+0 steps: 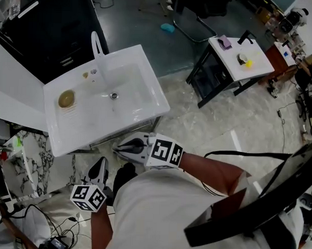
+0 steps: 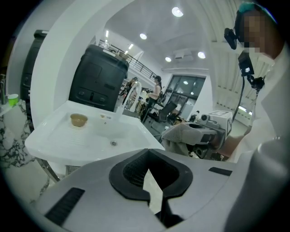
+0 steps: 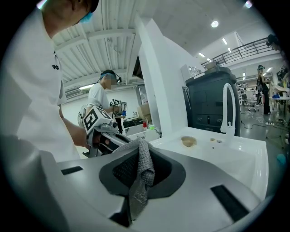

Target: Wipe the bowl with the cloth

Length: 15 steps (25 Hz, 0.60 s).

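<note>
A small tan bowl [image 1: 66, 98] sits on the left drainboard of the white sink [image 1: 142, 70], also seen as the bowl [image 2: 79, 119] and the bowl [image 3: 189, 141]. My right gripper [image 1: 122, 147] hovers just off the sink's near edge, shut on a grey knit cloth [image 3: 141, 174] that hangs down between its jaws. From the left gripper view the same cloth [image 2: 181, 132] drapes over the right gripper. My left gripper [image 1: 99, 169] is lower, near the person's body, shut with nothing in it [image 2: 156, 201]. Both are well short of the bowl.
A white faucet [image 1: 97, 43] rises at the sink's back rim, and the drain [image 1: 114, 95] is in the basin. A black cabinet [image 1: 47, 31] stands behind. A small white table [image 1: 235, 52] with items is at the right. Cables [image 1: 55, 230] lie on the floor. Another person [image 3: 100, 96] stands off to the side.
</note>
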Each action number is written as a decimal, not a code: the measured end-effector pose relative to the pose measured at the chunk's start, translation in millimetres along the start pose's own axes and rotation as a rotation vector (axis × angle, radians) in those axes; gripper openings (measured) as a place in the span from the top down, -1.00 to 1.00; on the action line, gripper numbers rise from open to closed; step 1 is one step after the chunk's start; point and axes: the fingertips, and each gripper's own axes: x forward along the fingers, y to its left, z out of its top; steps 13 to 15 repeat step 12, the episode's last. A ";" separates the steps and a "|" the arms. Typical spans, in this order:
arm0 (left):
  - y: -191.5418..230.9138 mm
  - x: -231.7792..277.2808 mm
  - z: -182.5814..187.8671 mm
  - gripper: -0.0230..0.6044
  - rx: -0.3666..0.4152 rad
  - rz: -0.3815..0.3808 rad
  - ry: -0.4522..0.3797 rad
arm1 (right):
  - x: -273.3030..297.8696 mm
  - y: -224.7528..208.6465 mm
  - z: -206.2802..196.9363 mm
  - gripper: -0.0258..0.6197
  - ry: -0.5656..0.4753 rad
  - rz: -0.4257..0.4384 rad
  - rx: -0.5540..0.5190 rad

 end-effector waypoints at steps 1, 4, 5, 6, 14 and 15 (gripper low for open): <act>-2.5 0.7 -3.2 0.89 0.000 0.000 0.004 | -1.7 1.1 -1.0 0.82 -0.001 0.000 -0.005; -13.4 0.7 -18.1 0.89 0.011 -0.021 0.035 | -7.2 8.1 -5.1 0.82 -0.010 -0.009 -0.006; -17.7 0.7 -22.5 0.89 0.020 -0.031 0.048 | -9.7 11.0 -7.6 0.82 -0.013 -0.015 0.000; -22.5 1.6 -24.9 0.89 0.029 -0.042 0.057 | -13.1 13.1 -10.4 0.82 -0.017 -0.023 0.007; -59.6 13.2 -15.0 0.89 0.089 -0.127 0.094 | -41.6 22.6 -18.9 0.82 -0.021 -0.088 0.063; -59.6 13.2 -15.0 0.89 0.089 -0.127 0.094 | -41.6 22.6 -18.9 0.82 -0.021 -0.088 0.063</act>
